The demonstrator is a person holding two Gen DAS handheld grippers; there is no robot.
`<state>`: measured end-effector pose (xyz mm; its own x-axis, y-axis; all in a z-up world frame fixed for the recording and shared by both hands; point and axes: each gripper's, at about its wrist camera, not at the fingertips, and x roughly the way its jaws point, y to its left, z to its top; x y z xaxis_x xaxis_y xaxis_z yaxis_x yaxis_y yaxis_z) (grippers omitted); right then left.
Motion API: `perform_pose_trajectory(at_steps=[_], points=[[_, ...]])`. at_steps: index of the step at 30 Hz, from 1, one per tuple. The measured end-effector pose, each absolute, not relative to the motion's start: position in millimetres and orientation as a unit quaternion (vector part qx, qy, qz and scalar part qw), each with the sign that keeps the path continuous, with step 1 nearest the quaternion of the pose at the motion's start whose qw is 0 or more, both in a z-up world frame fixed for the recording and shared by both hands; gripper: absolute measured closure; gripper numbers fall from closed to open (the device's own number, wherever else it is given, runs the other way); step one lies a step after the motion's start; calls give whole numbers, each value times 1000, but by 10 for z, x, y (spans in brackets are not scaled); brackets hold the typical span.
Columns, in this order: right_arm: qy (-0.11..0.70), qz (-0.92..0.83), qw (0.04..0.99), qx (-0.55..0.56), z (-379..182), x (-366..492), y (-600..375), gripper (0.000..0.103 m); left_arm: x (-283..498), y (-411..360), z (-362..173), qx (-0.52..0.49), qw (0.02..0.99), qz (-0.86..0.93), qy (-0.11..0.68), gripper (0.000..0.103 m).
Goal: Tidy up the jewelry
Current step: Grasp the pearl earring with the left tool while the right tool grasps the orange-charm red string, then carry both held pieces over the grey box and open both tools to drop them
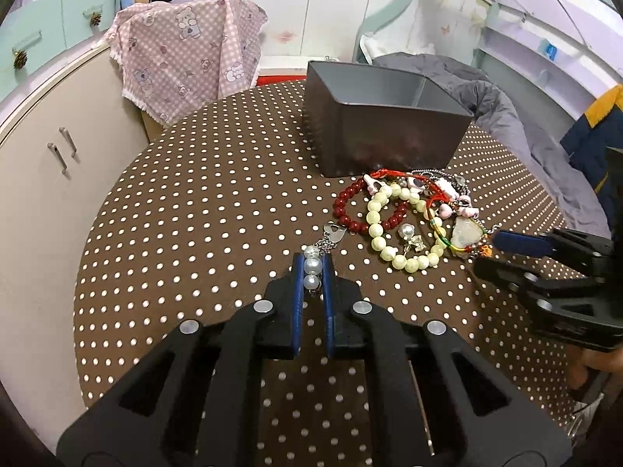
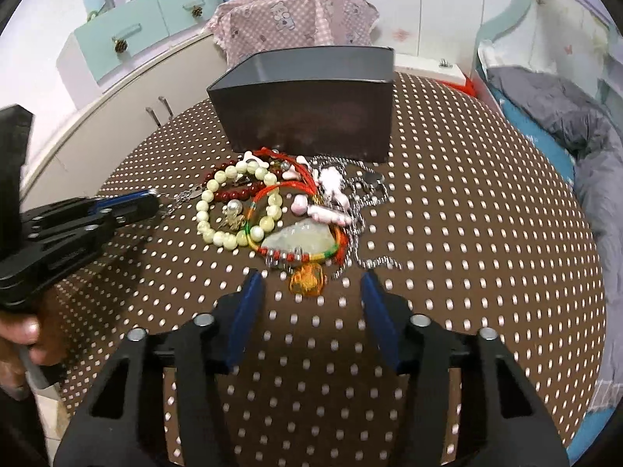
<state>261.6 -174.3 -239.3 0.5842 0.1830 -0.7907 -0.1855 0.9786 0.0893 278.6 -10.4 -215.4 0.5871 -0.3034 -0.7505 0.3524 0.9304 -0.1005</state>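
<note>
A heap of jewelry lies on the brown dotted table before a dark grey box (image 1: 383, 116) (image 2: 307, 105). It holds a cream pearl bracelet (image 1: 379, 241) (image 2: 212, 229), a red bead bracelet (image 1: 342, 210), a jade pendant on a rainbow cord (image 2: 298, 243) and a silver ball chain (image 2: 362, 198). My left gripper (image 1: 312, 268) is shut on a pearl and silver chain piece (image 1: 312, 264) left of the heap; it also shows in the right wrist view (image 2: 153, 200). My right gripper (image 2: 311, 284) is open, just short of an amber charm (image 2: 307, 278).
The round table (image 1: 194, 214) has a cream cabinet (image 1: 50, 179) to its left and a chair draped in pink cloth (image 1: 183, 58) behind. A bed with grey bedding (image 2: 576, 132) lies on the right.
</note>
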Motion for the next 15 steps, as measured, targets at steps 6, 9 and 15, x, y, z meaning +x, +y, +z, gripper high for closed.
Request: perform_pose_trajectory(at_steps=[6,9,15], points=[[443,121,888,5,-2368,2544,-1805,86,2710,-64,-2038,23,896,-186,403,94],[432,134,892,14,-2283,2430,-1889,86,2679,-75,-1974,21,898,-191,396,94],[394,164,903,36,-1895,2300,-2039,86,2609,-97,-1777,12,904,-204,375,94]])
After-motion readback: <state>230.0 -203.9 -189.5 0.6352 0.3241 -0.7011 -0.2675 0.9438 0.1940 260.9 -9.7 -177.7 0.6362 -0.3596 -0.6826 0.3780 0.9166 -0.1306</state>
